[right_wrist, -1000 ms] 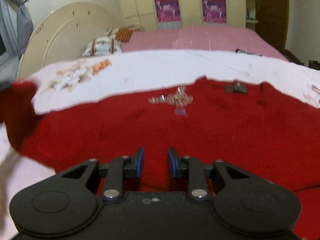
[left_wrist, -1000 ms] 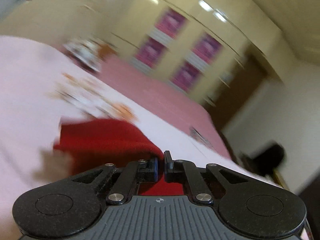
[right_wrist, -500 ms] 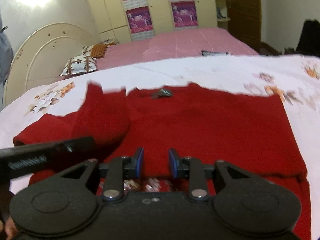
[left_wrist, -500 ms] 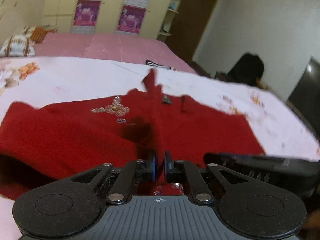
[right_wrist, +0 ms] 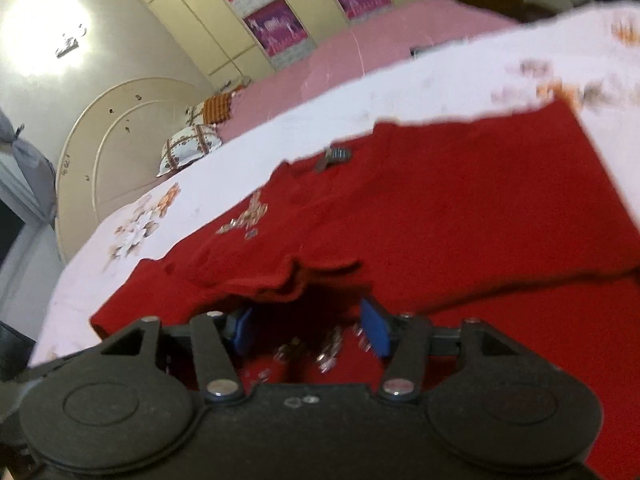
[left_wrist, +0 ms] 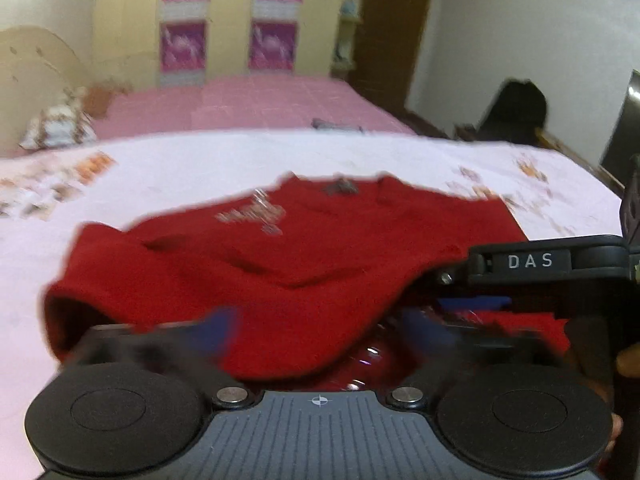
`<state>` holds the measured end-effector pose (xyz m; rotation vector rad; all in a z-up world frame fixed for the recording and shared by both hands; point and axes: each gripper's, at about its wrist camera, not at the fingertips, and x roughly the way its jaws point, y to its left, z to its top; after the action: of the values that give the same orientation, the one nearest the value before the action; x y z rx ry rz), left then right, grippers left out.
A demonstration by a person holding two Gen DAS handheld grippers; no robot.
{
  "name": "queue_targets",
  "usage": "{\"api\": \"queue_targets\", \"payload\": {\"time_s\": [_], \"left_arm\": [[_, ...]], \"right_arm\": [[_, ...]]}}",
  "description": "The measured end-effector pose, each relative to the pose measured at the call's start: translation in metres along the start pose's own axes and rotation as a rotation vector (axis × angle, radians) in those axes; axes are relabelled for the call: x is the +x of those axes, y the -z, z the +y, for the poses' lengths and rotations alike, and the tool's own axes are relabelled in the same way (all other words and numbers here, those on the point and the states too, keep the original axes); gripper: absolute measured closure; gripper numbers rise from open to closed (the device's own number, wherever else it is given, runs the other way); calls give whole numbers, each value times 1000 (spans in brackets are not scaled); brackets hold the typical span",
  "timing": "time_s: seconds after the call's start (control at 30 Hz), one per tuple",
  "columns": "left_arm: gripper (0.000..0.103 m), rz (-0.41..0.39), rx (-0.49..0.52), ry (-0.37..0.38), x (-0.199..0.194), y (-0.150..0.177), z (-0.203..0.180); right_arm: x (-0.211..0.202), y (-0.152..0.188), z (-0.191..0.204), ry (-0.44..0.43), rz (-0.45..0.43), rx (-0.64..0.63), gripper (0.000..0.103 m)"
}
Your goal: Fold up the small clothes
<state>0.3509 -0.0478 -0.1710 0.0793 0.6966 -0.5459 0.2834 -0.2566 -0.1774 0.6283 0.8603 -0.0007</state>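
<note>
A red garment (left_wrist: 320, 264) with silver embroidery (left_wrist: 256, 216) lies on a white floral sheet (left_wrist: 208, 168), one side folded over its middle. My left gripper (left_wrist: 320, 328) hovers just over the near fold. Its blurred blue pads (left_wrist: 216, 328) stand far apart, still opening, with cloth below them but not pinched. My right gripper (left_wrist: 472, 302), marked DAS, sits close on the right. In the right wrist view the garment (right_wrist: 460, 216) fills the middle. The right gripper (right_wrist: 308, 328) is opening over it, its pads (right_wrist: 374, 330) pressing on nothing, and the fold's edge (right_wrist: 296, 284) lies just ahead.
A second bed with a pink cover (left_wrist: 248, 104) lies behind, with pillows (right_wrist: 188, 148) against a cream headboard (right_wrist: 104, 132). A wardrobe with purple panels (left_wrist: 228, 24) lines the far wall. A dark bag (left_wrist: 516, 108) sits at the right. A hand (left_wrist: 628, 360) shows at the right edge.
The left gripper carried a pinched red fold across the garment, then sprang wide and let it drop. The right jaws have widened. Both views have rolled.
</note>
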Motion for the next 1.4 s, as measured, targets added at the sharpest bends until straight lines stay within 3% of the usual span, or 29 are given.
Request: {"api": "queue_targets", "payload": {"time_s": [0.13, 0.47, 0.73, 0.8, 0.93, 1.03, 1.2, 1.4], "left_arm": [[1, 27, -35, -7, 5, 4, 11], [1, -31, -215, -132, -11, -4, 81], [1, -27, -282, -241, -2, 0, 120], [1, -19, -285, -249, 2, 2, 123], [1, -16, -276, -251, 4, 4, 122], [1, -24, -242, -259, 2, 4, 117], [1, -29, -256, -255, 6, 0, 114], [1, 24, -310, -272, 28, 4, 114]], "right_arm": [[2, 3, -3, -60, 35, 73, 45], [-13, 8, -2, -93, 26, 104, 43], [-8, 9, 2, -113, 21, 128, 42], [-1, 9, 1, -84, 15, 136, 47], [14, 6, 7, -4, 3, 91, 96], [12, 3, 21, 61, -14, -35, 97], [-20, -23, 38, 122, -142, -261, 97], [-38, -54, -4, 287, -175, -347, 97]]}}
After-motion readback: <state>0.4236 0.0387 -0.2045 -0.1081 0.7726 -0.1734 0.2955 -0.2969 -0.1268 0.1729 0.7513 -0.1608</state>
